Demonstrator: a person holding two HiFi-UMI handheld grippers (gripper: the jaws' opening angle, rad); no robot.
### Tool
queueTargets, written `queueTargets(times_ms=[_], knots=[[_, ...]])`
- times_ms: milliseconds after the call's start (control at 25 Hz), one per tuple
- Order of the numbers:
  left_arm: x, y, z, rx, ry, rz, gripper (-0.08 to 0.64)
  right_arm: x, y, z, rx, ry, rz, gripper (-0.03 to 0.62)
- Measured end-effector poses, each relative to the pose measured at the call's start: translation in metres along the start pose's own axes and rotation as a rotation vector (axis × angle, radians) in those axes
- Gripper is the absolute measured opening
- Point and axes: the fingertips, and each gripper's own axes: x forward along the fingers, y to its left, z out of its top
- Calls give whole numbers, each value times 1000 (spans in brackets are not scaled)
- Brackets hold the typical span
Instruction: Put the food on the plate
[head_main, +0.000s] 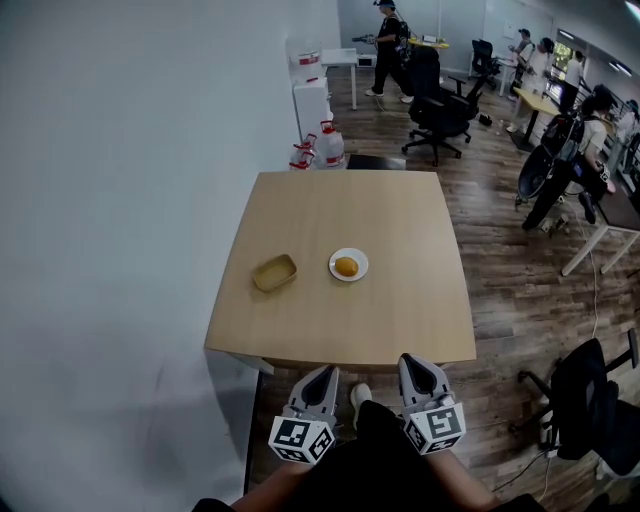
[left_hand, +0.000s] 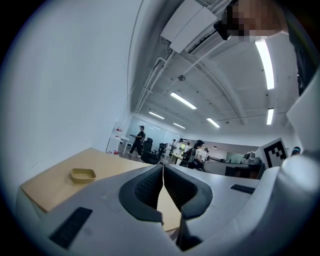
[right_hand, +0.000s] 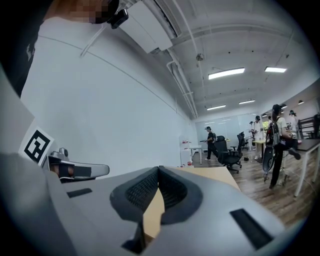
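Note:
An orange-yellow piece of food (head_main: 346, 266) lies on a small white plate (head_main: 358, 272) near the middle of the wooden table (head_main: 300, 320). An empty tan tray (head_main: 274, 272) sits just left of the plate and shows again as the tan tray (left_hand: 83, 174) in the left gripper view. My left gripper (head_main: 322, 377) and right gripper (head_main: 417, 366) hover side by side at the table's near edge, well short of the plate. Both are shut with nothing between the jaws, as the left gripper (left_hand: 163, 170) and right gripper (right_hand: 159, 171) close-ups show.
A white wall runs along the table's left side. Water jugs (head_main: 328, 145) and a white cabinet (head_main: 311, 105) stand beyond the far edge. Black office chairs (head_main: 440, 110), desks and several people fill the room at the back right. Another chair (head_main: 590, 395) stands at the near right.

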Motion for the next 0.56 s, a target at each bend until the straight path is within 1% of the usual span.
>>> queueTargets(times_ms=[120,280,560], knots=[[3,11,3,-8,0,12,15,8,3,2,-4,1,4,61],[7,16,5,-4,-3,7,15,15,3,3,-12,3,-1,61],[-3,24,1,-30,9,15,15,20,18,1,-20,14,19,60]])
